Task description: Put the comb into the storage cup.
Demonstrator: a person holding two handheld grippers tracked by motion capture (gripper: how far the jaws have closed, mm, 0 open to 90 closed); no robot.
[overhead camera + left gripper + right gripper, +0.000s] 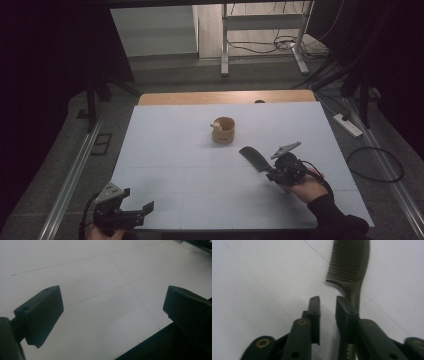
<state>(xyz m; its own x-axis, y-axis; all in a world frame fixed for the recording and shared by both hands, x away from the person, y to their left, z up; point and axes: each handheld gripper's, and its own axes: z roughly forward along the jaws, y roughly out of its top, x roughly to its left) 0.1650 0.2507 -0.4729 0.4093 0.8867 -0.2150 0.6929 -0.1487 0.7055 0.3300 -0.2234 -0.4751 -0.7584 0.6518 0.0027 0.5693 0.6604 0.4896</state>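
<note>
Grey floor (165, 75); metal desk frame (225, 45) behind.

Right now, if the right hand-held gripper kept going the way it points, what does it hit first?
Most likely the comb: its toothed head lies just ahead of the right hand-held gripper, a little to one side. The wooden cup sits farther on. Depth is hard to judge.
</note>
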